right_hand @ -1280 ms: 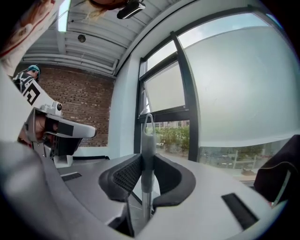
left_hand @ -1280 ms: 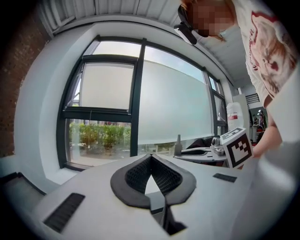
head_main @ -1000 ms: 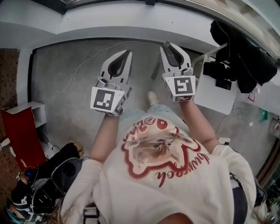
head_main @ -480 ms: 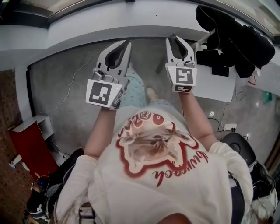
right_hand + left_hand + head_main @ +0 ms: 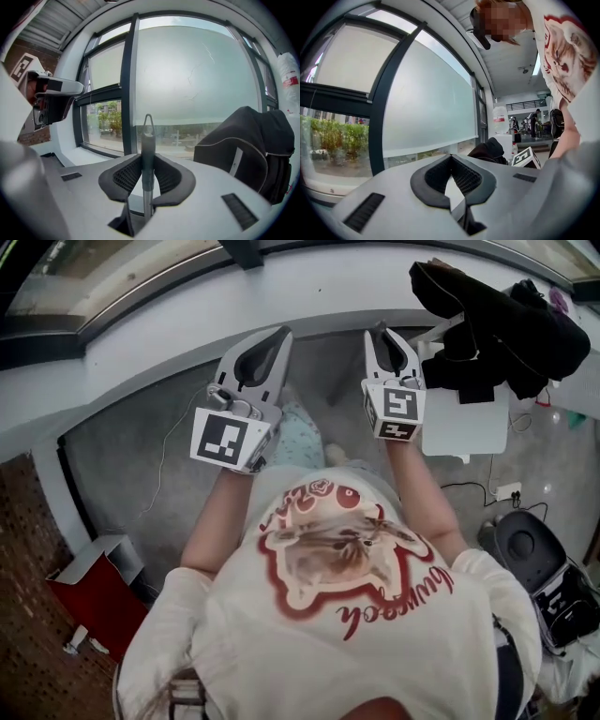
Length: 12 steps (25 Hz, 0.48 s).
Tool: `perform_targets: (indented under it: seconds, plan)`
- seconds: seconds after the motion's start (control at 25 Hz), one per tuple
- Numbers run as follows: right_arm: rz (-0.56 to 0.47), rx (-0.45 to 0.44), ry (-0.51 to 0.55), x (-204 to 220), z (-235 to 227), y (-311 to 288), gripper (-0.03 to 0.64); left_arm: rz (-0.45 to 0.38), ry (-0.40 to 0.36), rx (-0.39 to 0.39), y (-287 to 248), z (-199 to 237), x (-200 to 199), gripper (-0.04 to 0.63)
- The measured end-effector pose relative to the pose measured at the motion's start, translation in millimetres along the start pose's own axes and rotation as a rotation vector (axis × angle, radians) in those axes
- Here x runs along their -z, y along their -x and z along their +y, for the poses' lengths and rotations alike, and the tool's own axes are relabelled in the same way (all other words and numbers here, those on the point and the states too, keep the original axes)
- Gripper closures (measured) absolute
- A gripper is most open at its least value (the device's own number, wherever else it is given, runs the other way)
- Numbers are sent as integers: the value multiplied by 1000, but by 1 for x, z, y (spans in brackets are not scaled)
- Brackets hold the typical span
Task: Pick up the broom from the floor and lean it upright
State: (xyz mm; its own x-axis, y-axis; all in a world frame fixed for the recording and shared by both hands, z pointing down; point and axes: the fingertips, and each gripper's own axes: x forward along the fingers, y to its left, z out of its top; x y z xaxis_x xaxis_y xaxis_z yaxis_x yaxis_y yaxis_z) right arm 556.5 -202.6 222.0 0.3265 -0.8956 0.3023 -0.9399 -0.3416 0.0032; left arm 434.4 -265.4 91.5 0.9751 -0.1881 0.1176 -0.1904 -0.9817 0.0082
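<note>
The broom shows only as a thin grey handle (image 5: 148,140) with a wire hang loop at its top, standing upright between the pads in the right gripper view. My right gripper (image 5: 148,158) is shut on this handle, and in the head view it (image 5: 381,331) points toward the white wall under the window. The broom head is hidden from every view. My left gripper (image 5: 280,336) is held level beside it on the left, its fingertips (image 5: 451,157) closed together with nothing between them.
A white sill and wall (image 5: 178,329) with a large window run just ahead. A black bag (image 5: 497,320) lies on a white table (image 5: 464,423) at the right. A red box (image 5: 98,592) stands at the lower left, and a cable (image 5: 169,442) crosses the grey floor.
Both grippers have swung toward the window wall, and the right one has dropped a little. The broom handle stays in the right gripper. The red box has slid lower in the view.
</note>
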Motion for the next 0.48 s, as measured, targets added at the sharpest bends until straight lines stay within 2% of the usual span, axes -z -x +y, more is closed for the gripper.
perform_targets:
  seconds: [0.24,0.48]
  plan:
    - [74,94,-40,8,-7,-82,520,-19,40,98,-63,74,1,574]
    - [75,164,-58,-3,-11,-149,520,10,49,122,-88,140,14,575]
